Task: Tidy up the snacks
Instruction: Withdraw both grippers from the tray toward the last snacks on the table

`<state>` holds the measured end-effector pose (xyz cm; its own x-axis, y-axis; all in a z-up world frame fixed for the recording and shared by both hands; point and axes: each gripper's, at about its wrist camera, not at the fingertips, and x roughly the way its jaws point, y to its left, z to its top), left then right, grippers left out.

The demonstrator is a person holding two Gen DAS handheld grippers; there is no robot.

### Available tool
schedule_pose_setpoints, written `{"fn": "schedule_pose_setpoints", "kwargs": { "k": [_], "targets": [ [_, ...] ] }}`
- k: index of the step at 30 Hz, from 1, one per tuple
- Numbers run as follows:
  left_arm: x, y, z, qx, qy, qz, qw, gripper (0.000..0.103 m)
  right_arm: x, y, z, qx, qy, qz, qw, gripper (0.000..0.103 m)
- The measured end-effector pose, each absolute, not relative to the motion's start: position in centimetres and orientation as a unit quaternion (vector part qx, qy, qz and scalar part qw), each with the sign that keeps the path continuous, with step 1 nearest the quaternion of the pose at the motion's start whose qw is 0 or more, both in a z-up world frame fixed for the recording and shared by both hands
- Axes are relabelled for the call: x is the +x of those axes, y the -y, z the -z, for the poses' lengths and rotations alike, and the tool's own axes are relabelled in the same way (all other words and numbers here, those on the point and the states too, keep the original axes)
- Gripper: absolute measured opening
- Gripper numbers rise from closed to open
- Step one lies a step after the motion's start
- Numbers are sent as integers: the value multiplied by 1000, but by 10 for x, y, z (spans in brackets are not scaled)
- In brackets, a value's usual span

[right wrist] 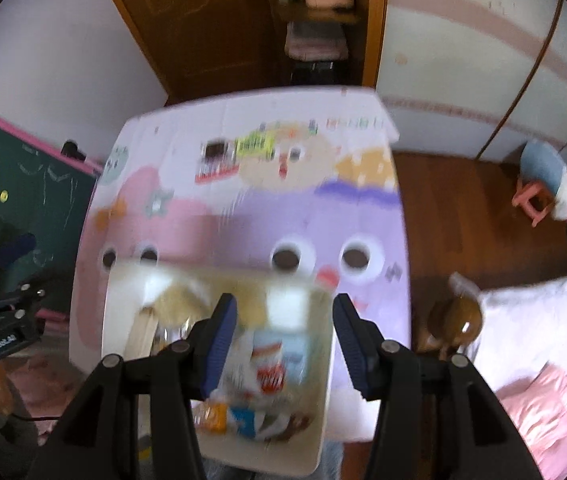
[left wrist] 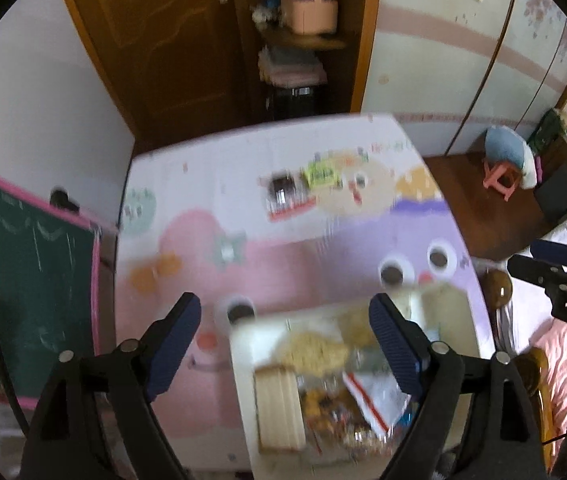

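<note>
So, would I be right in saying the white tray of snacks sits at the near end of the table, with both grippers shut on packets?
Not quite: the white tray does sit at the near end, but the left gripper and right gripper are open and empty, as both wrist views show.

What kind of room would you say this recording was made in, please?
Most likely a child's bedroom at home: a bed with pink bedding, a green chalkboard with a pink frame, and a cartoon-print table holding a tray of snacks.
</note>
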<state>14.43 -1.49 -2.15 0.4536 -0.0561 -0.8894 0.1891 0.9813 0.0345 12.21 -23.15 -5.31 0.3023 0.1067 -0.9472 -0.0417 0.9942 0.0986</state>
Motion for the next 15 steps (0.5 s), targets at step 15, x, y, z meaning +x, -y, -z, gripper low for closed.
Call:
{"fn": "schedule_pose_setpoints", "kwargs": {
  "k": [15],
  "targets": [
    [310, 13, 0, 68, -458, 83, 882, 98, 285, 217, 28, 12, -528, -29, 848, 62]
  ]
}}
